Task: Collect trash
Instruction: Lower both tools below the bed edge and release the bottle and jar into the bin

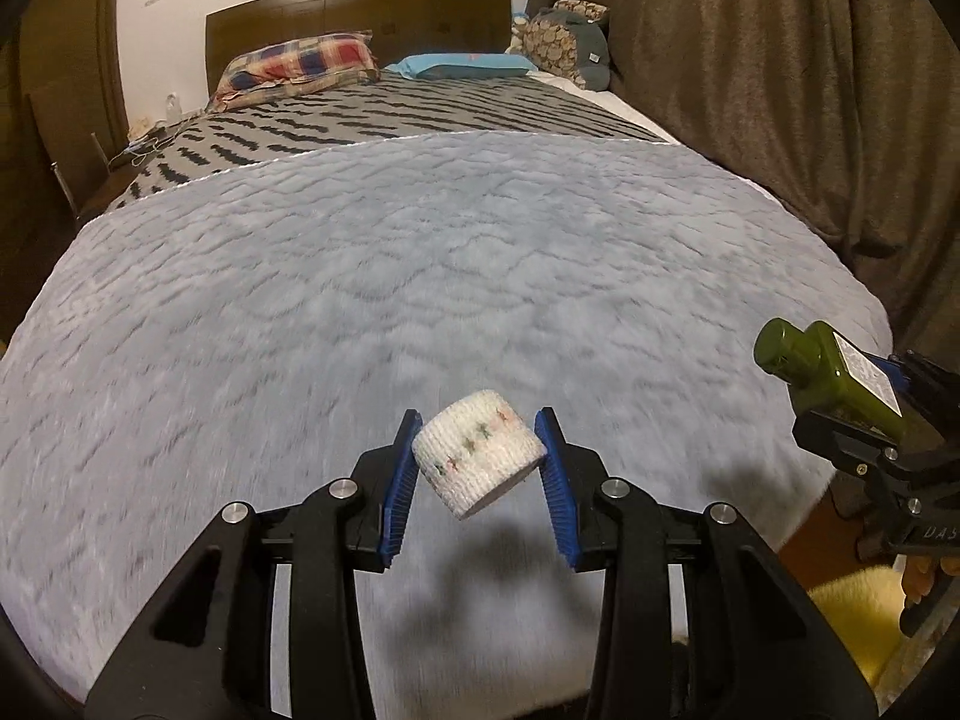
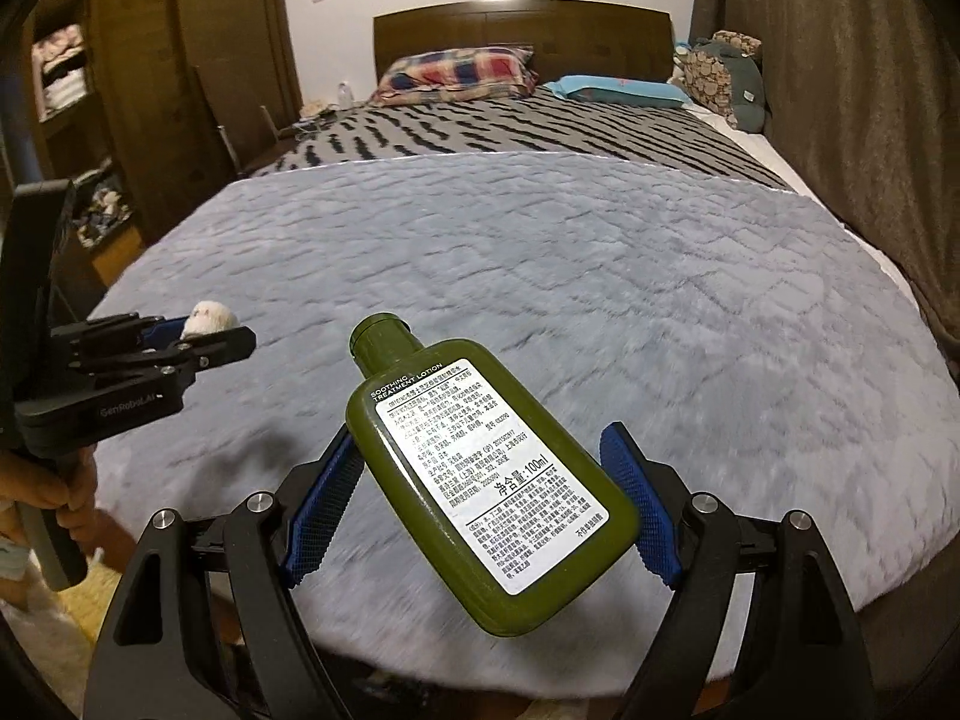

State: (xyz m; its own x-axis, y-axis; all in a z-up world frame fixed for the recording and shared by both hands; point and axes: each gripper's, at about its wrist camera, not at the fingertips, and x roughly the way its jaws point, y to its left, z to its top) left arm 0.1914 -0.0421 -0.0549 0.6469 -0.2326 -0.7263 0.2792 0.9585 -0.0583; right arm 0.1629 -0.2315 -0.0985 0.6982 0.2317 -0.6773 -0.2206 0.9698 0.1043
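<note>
L tool (image 1: pixel 480 468) clamped on a white bandage roll (image 1: pixel 478 455), w/ small coloured marks around its side. Roll sits between the blue pads (image 1: pixel 401 483), tilted, one flat end facing down toward the camera, other end up and away. Pads press its sides at a narrow setting; roll is off the bed, hanging above the grey fuzzy blanket (image 1: pixel 420 276), its shadow on the blanket below. From the R wrist view the same tool (image 2: pixel 207 339) shows at the left edge, roll (image 2: pixel 209 318) poking out as a white lump at the tips, a hand (image 2: pixel 54 492) gripping the handle below.

R tool (image 2: pixel 480 480) holds a green lotion bottle (image 2: pixel 480 468) – flat, dark olive, white label w/ printed text facing up. Bottle lies diagonally across the jaws: neck and cap point up-left, away from the camera; base comes down-right, toward it. Jaws stand wide, L pad against the bottle's shoulder side, R pad (image 2: pixel 639 510) near its lower edge; exact contact on the R side hard to tell. Bottle is lifted clear of the blanket. In the L wrist view the bottle (image 1: pixel 828 378) appears at the right edge, cap end pointing left, sticking out of the R tool (image 1: pixel 870 420).

Both tools are over the foot end of the bed (image 1: pixel 360 0), side by side, well apart. Farther up: striped grey cover (image 1: pixel 360 120), plaid pillow (image 1: pixel 300 63), blue pillow (image 1: pixel 462 65), brown curtain (image 1: pixel 750 90) on the right.
</note>
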